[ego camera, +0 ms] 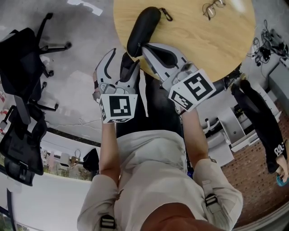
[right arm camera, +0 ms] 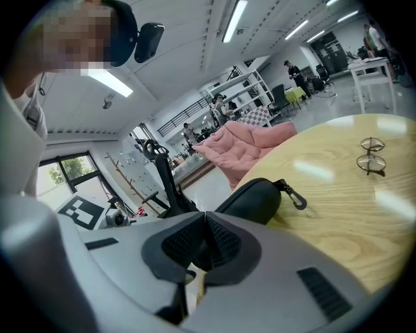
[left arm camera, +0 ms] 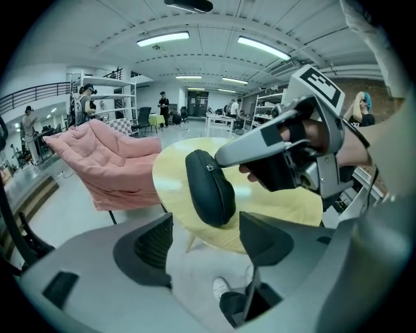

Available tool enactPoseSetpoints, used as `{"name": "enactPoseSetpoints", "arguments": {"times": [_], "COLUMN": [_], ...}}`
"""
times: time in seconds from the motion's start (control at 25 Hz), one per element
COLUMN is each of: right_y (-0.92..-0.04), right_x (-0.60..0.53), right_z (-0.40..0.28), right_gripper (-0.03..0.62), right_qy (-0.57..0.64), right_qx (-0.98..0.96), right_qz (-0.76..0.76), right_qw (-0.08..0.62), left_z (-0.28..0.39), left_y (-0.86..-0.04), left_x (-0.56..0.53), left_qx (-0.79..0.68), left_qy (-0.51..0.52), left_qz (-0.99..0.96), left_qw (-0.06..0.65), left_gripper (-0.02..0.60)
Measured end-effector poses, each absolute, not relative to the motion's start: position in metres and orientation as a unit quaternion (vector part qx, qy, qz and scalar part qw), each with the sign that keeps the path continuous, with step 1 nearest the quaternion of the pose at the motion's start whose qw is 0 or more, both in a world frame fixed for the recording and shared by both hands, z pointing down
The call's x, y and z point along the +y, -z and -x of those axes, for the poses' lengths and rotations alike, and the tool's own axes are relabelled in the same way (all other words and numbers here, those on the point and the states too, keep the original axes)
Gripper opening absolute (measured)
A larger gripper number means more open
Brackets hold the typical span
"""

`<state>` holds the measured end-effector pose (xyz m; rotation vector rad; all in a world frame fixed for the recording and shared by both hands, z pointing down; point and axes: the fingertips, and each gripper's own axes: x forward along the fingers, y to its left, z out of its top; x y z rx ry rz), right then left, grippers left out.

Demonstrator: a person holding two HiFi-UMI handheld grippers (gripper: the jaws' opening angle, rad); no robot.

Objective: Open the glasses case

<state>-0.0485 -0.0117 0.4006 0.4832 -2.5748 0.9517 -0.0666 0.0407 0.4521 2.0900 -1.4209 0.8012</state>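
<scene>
Ahead of left fingers (left arm camera: 149,246), glasses case (left arm camera: 211,192)

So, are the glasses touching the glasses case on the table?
Apart. The head view shows bare table between the glasses and the glasses case; the right gripper view shows the same gap.

glasses case (right arm camera: 253,200) end behind right tongs (right arm camera: 205,220)
</scene>
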Motion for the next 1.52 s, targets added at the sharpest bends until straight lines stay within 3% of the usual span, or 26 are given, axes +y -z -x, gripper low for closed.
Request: {"name": "enactPoseSetpoints", "arguments": {"times": [0.64,0.92,1.52], "right_y": [-0.401,-0.396,-0.389], "right_x": [-0.021,-0.016,-0.014], "right_z": [0.055,0.047,0.064], "right_gripper": [0.02,0.021,0.021], "right_qy": [-0.358,-0.345,-0.243], "right_qx": [-0.895,-0.893,-0.922], "right_qz": [-0.191,-0.204,-0.155], "right_qw": [0.184,0.206,0.258], "left_z": [0.05,0.056,0.064], "left_y": [-0.459,-0.452,-0.449], "left_x": [-0.004,0.009,0.016], "left_qx": [-0.502,-0.482,-0.467], "left_qy": [-0.308,-0.33,-0.268], "left_qz": [-0.788,-0.795,-0.819], "left_qw": [0.181,0.164,0.197], "left_gripper": [0.342,0.288,0.272]}}
